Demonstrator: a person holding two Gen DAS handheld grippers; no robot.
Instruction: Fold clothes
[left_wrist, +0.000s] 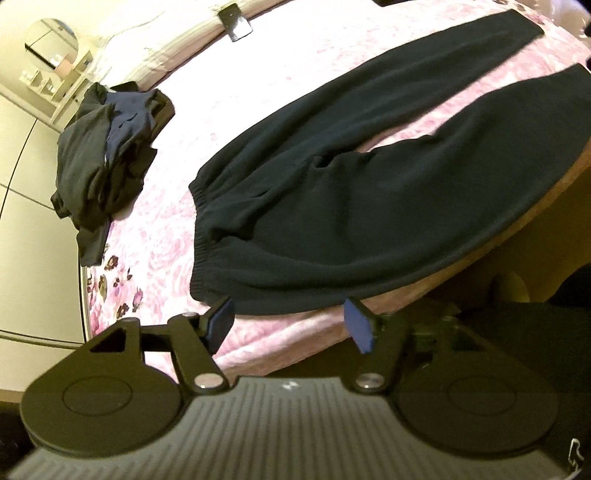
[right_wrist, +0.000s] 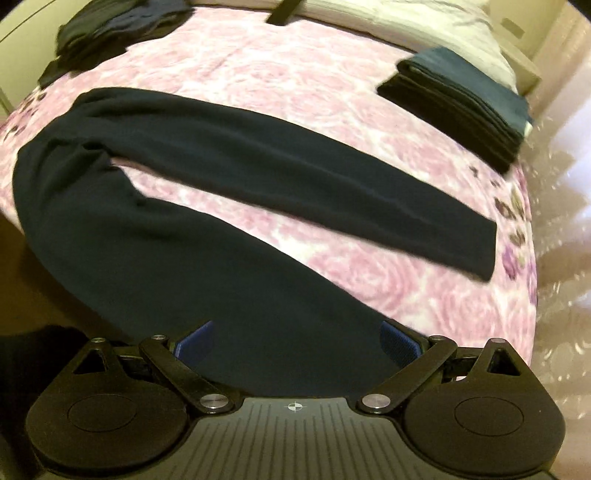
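A pair of dark pants (left_wrist: 369, 177) lies spread flat on the pink floral bedspread (left_wrist: 162, 243), with the elastic waistband at the left and both legs running to the upper right. My left gripper (left_wrist: 289, 323) stands open just below the waist corner, and nothing sits between its blue pads (left_wrist: 221, 321). In the right wrist view the pants (right_wrist: 207, 158) stretch across the bedspread (right_wrist: 295, 74), and the near leg runs down between the fingers. My right gripper (right_wrist: 297, 343) is wide open over that leg, its pads (right_wrist: 400, 343) apart from the cloth's edges.
A heap of unfolded dark clothes (left_wrist: 107, 158) lies at the bed's left side, also seen as the heap (right_wrist: 122, 22). A neat stack of folded garments (right_wrist: 458, 99) sits at the right. A small black object (left_wrist: 234, 20) rests by the pillows. The bed's near edge is close.
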